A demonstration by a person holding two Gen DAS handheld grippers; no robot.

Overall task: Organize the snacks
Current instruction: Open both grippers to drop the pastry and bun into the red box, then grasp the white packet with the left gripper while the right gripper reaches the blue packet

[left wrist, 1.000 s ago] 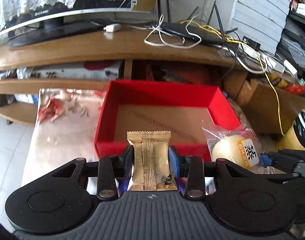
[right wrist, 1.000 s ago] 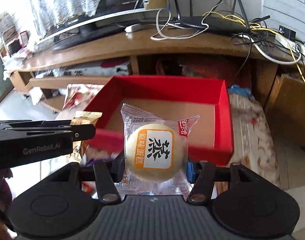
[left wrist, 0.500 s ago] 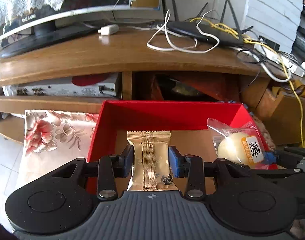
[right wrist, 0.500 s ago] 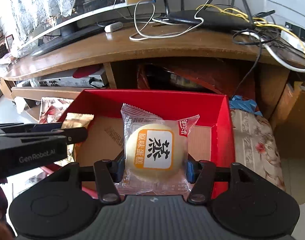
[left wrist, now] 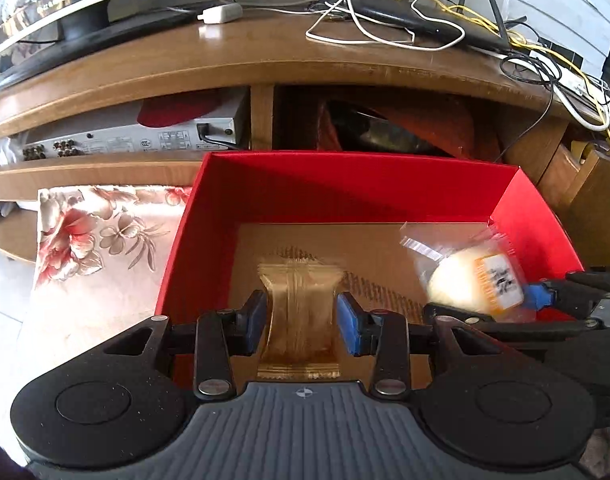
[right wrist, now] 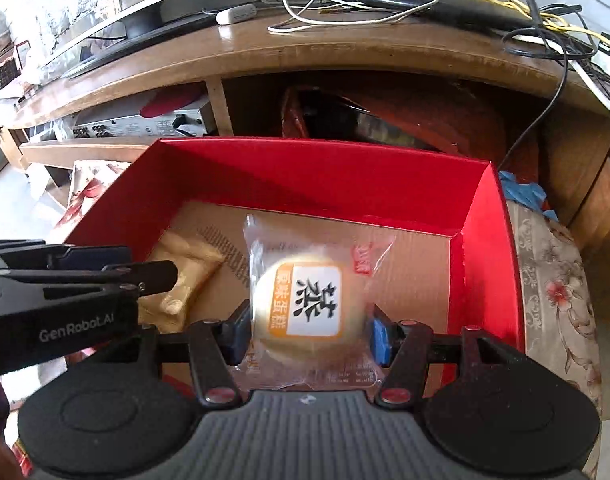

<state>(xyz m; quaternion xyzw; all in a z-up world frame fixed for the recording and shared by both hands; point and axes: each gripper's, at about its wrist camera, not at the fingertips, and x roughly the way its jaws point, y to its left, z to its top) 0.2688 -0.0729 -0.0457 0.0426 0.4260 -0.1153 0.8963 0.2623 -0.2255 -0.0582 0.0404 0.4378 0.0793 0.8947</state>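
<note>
On the left, the left gripper (left wrist: 300,318) is hanging over the open red box (left wrist: 345,188), and the gold-wrapped snack (left wrist: 299,312) is sitting between its blue pads; in the left wrist view a sliver of gap shows on each side of the wrapper, so the jaws are looking just released or barely touching, and whether the packet is already resting on the cardboard floor is hard to tell through the blur. Moving right, the right gripper (right wrist: 311,330) is clenching the clear-wrapped round cake (right wrist: 309,306), its pads pressing into both sides of the packet, and it is holding that cake low inside the box, toward the right-hand wall, beside the gold snack. The box is otherwise showing only bare cardboard, so these appear to be the first two items going in. As a judgement, the carrying is done for both and the setting-down is underway: the gold packet is close to being let go, the cake is waiting for release, and both grippers are yet to be pulled clear. Whether more snacks are waiting outside the box cannot be seen.
</note>
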